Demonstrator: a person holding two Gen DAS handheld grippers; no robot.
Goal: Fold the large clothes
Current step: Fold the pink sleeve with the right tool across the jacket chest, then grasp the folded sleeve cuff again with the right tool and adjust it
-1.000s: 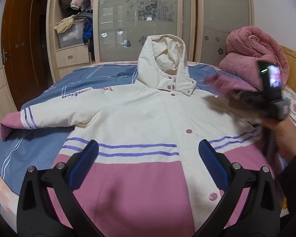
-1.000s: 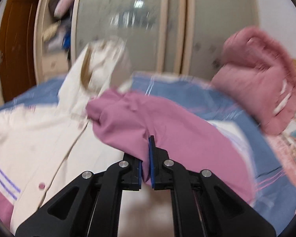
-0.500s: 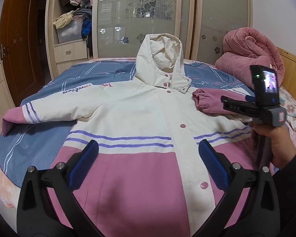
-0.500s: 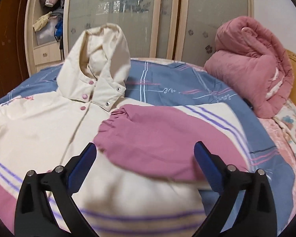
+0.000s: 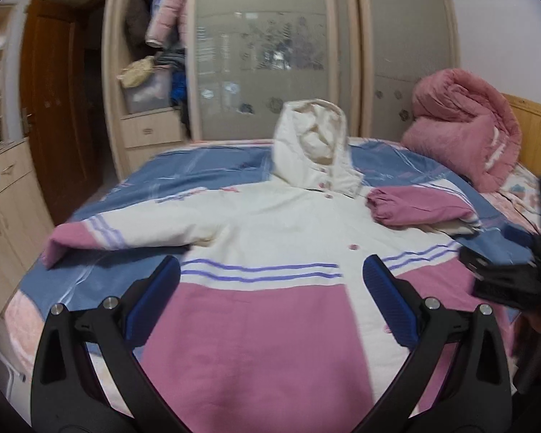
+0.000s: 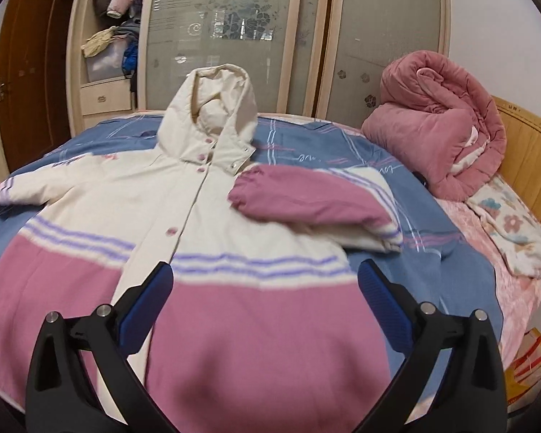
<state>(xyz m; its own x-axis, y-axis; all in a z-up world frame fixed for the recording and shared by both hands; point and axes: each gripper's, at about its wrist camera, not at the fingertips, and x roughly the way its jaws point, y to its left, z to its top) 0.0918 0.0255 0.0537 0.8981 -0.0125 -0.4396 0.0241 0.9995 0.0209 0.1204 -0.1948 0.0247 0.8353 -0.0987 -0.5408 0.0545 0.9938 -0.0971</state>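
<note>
— Looking down my right gripper, I see both blue pads spread wide with nothing between them; the jaws have just been opening, and the pink hem of the jacket lies below, untouched.

— And your left gripper?

— Wide as well, empty, hanging above the jacket's lower front, where the pink band meets the purple stripes. At the right edge of that view I can make out the dark body of the right gripper, blurred.

— Where does the jacket lie?

— Flat on the bed, front up, snapped shut down the middle, hem towards me and hood away. I see it spread over a blue patterned cover.

— The sleeves?

— I see the right sleeve folded inward, its pink cuff resting on the chest just beside the collar. The left sleeve lies stretched out sideways on the blue cover, its pink cuff near the bed's edge.

— Beyond that?

— A rolled pink quilt sits at the far right corner against a wooden headboard, well apart from the jacket. Behind the bed stands a wardrobe with frosted sliding doors, and left of it open shelves stuffed with clothes.
</note>
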